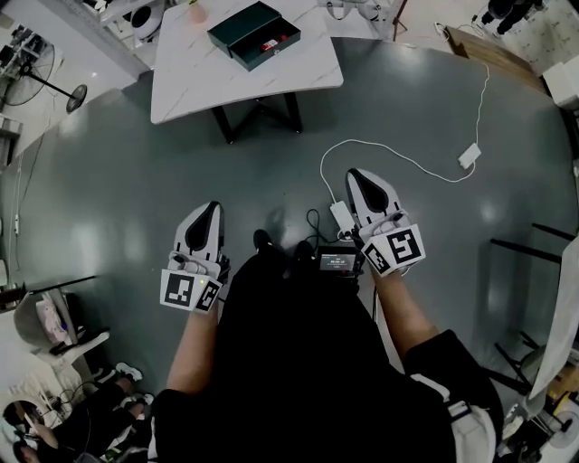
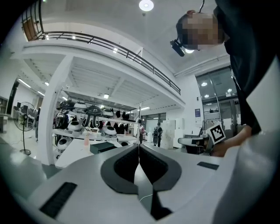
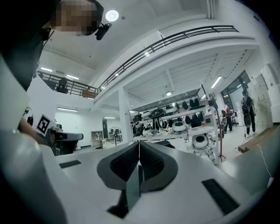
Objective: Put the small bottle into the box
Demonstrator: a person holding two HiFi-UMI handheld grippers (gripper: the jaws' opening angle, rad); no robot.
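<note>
A dark box [image 1: 254, 34] lies open on the white table [image 1: 181, 81] far ahead, with a small red item inside it. A small pink bottle [image 1: 196, 13] stands at the table's back edge, left of the box. My left gripper [image 1: 214, 208] and right gripper [image 1: 355, 172] hang close to the body over the grey floor, well short of the table. Both are shut with nothing between the jaws. In the left gripper view the shut tips [image 2: 139, 146] point toward the box [image 2: 105, 147] and the bottle [image 2: 87, 139]. The right gripper [image 3: 139, 143] shows shut too.
A white cable with a power adapter [image 1: 469, 155] runs across the floor to the right. A standing fan [image 1: 45, 72] is at the far left, and a dark metal frame [image 1: 534, 244] at the right. Shelves of robot parts [image 2: 83, 124] stand behind the table.
</note>
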